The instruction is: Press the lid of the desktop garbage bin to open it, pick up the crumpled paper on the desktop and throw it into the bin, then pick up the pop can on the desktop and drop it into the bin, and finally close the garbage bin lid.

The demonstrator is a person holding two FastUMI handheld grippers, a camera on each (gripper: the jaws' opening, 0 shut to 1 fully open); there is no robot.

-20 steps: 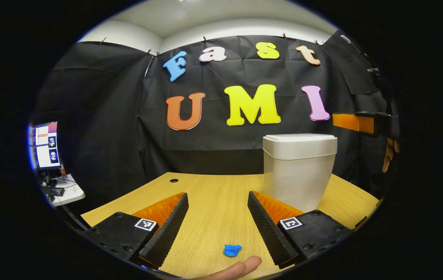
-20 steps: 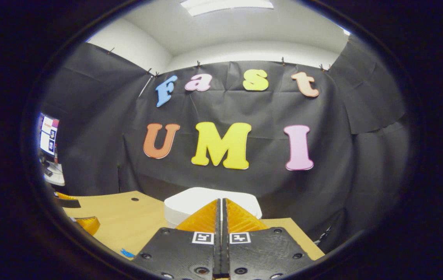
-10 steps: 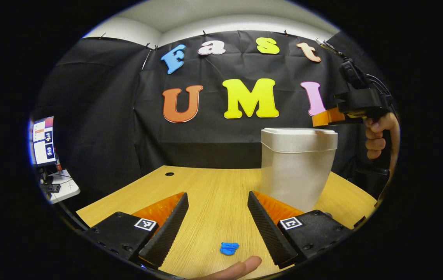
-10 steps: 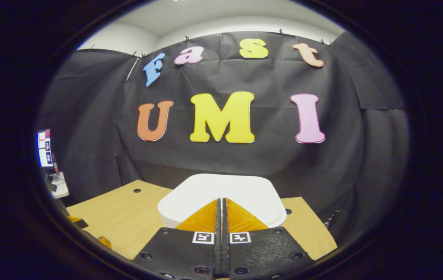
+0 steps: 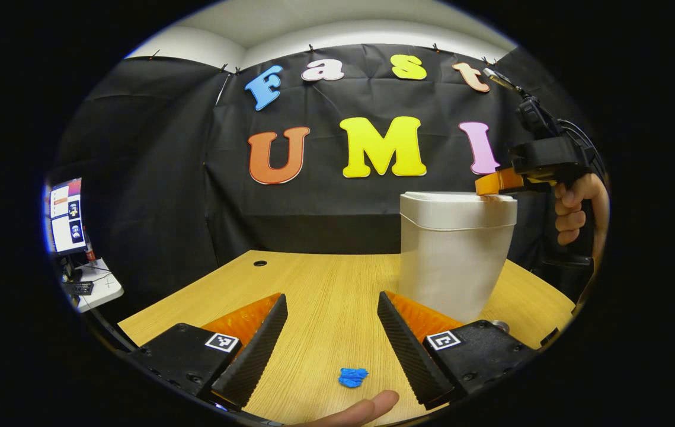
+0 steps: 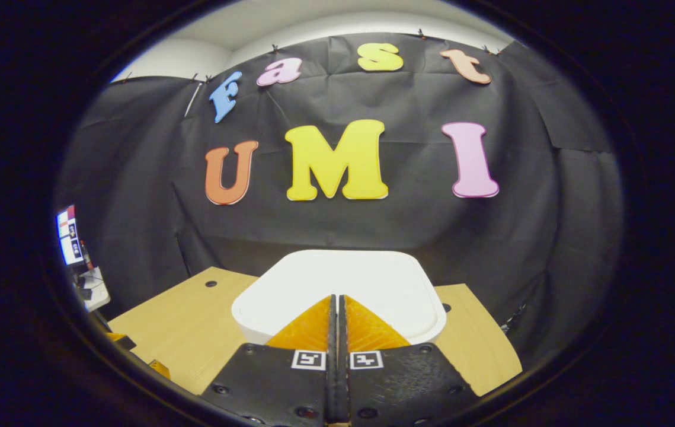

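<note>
The white desktop bin point(image 5: 453, 261) stands on the wooden table point(image 5: 319, 279), and its lid point(image 5: 458, 201) is closed. My right gripper point(image 5: 486, 185), held by a hand point(image 5: 574, 207), is shut with nothing in it. Its tip rests at the lid's right top edge. In the right gripper view the shut right gripper point(image 6: 337, 298) lies low over the lid point(image 6: 373, 279). My left gripper point(image 5: 331, 296) is open just above the table. The blue crumpled paper point(image 5: 353, 377) lies on the table between and behind its fingertips. A small grey round thing point(image 5: 498, 324) peeks out beside the bin's base.
A person's fingertip point(image 5: 364, 410) shows at the bottom edge near the paper. A side desk with a monitor point(image 5: 67, 216) stands beyond the table's left edge. The table has a cable hole point(image 5: 260, 263) at the back. Bare wood lies left of the bin.
My right gripper has come forward and down onto the bin's lid, which looms larger in its view. The left gripper has hardly moved. The lid remains closed.
</note>
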